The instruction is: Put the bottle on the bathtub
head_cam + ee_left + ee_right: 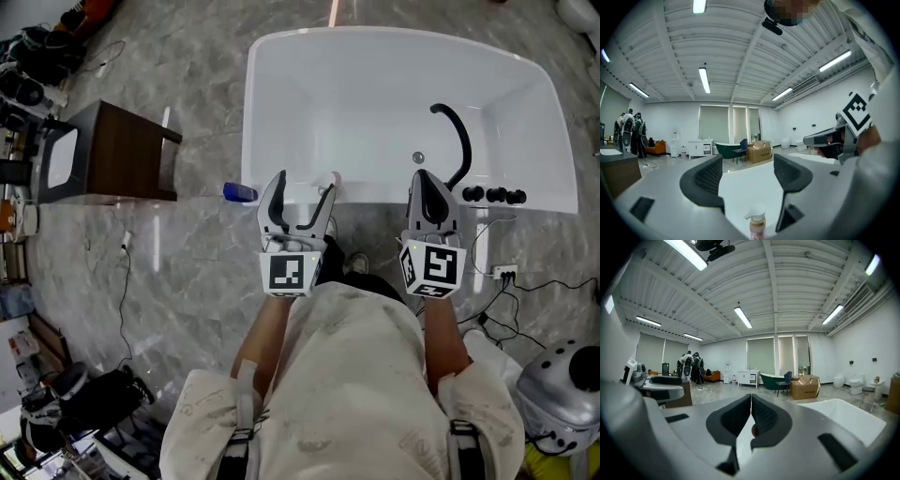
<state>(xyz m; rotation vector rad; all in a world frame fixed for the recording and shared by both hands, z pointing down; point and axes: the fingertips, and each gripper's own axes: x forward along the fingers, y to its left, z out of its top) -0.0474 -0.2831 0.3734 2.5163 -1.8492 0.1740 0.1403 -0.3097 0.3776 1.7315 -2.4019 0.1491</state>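
A white bathtub (281, 112) lies ahead of me, with its near rim under both grippers. A small pinkish bottle (335, 177) with a white pump cap stands on that rim. In the left gripper view the bottle (757, 225) shows low in the gap between the jaws, and neither jaw touches it. My left gripper (304, 185) is open, its right jaw just beside the bottle. My right gripper (419, 176) is shut with nothing visibly held, over the rim near the black faucet (457, 136).
Black tap knobs (493, 195) sit on the tub's right rim. A blue object (239, 192) lies on the floor by the tub's left corner, and a dark wooden side table (122, 155) stands further left. Cables and a power strip (504, 274) lie at the right.
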